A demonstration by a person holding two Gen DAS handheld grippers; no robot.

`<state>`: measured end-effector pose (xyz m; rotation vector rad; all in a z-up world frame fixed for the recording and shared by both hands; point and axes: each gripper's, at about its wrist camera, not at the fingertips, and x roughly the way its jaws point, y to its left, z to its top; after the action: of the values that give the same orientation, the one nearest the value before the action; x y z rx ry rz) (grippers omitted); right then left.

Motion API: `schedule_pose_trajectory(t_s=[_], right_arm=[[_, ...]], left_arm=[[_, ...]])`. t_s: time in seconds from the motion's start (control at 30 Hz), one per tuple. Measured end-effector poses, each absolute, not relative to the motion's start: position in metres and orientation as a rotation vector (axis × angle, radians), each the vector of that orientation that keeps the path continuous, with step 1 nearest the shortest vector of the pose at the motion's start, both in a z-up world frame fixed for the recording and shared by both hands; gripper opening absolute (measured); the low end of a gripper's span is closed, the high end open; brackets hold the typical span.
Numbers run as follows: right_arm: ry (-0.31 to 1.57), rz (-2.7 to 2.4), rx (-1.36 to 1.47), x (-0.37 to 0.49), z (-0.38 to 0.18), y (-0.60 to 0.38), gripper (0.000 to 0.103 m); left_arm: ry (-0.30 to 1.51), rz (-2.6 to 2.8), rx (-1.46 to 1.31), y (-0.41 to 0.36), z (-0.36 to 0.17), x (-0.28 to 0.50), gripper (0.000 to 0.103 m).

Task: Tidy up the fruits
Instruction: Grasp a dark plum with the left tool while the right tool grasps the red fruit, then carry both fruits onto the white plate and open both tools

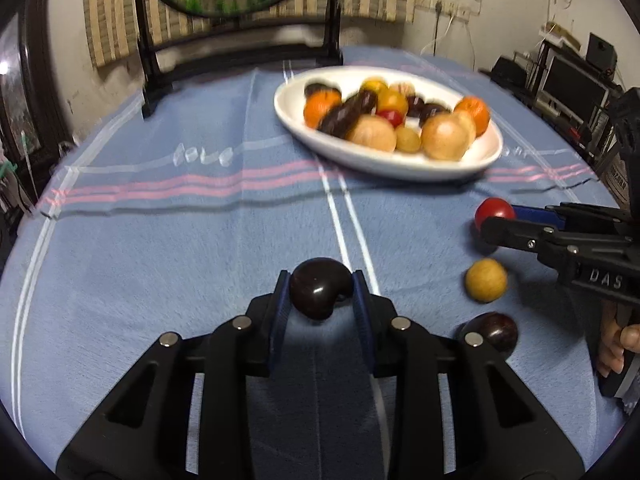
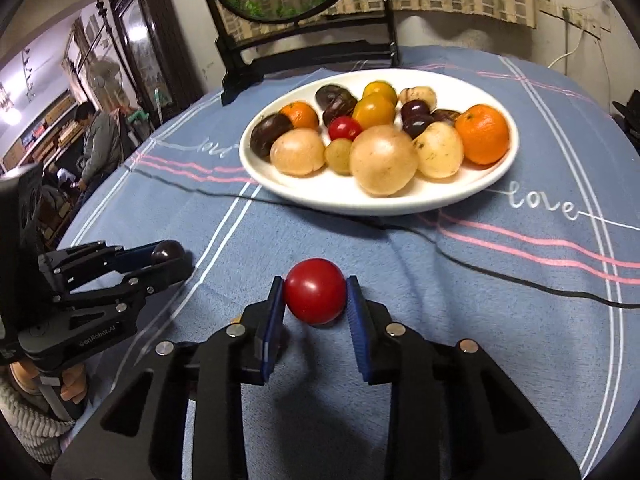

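The left gripper (image 1: 321,289) held a dark fruit (image 1: 319,287) between its jaws, low over the blue cloth (image 1: 160,260) on the bench. The right gripper (image 2: 315,294) had its jaws closed on a red fruit (image 2: 314,290). Both grips sat near the pad tips on round, glossy skins, so either fruit could squirt out during the carry to the plate (image 2: 264,176). The plate was crowded; a careless drop might roll fruit off. A yellow fruit (image 1: 486,280) lay loose, probably untouched.
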<state>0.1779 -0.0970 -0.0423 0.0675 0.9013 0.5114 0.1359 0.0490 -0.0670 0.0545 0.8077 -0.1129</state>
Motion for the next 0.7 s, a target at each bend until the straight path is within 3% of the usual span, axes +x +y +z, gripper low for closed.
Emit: schedule_pose_trajectory(t_s=[0.17, 0.4, 0.5, 0.7], right_arm=[[0.762, 0.487, 0.166, 0.168, -0.002, -0.128, 0.031], [0.580, 0.401, 0.231, 0.191, 0.065, -0.164, 0.031], [0.583, 0.384, 0.235, 0.226, 0.072, -0.160, 0.031], [0.695, 0.376, 0.251, 0.299, 0.023, -0.132, 0.031]], left_arm=[[0.701, -0.106, 0.049, 0.039, -0.027, 0.141, 0.031], [0.609, -0.129, 0.009, 0.009, 0.032, 0.206, 0.031], [0.614, -0.119, -0.002, -0.004, 0.021, 0.235, 0.031], [0.713, -0.101, 0.033, -0.012, -0.022, 0.273, 0.032]])
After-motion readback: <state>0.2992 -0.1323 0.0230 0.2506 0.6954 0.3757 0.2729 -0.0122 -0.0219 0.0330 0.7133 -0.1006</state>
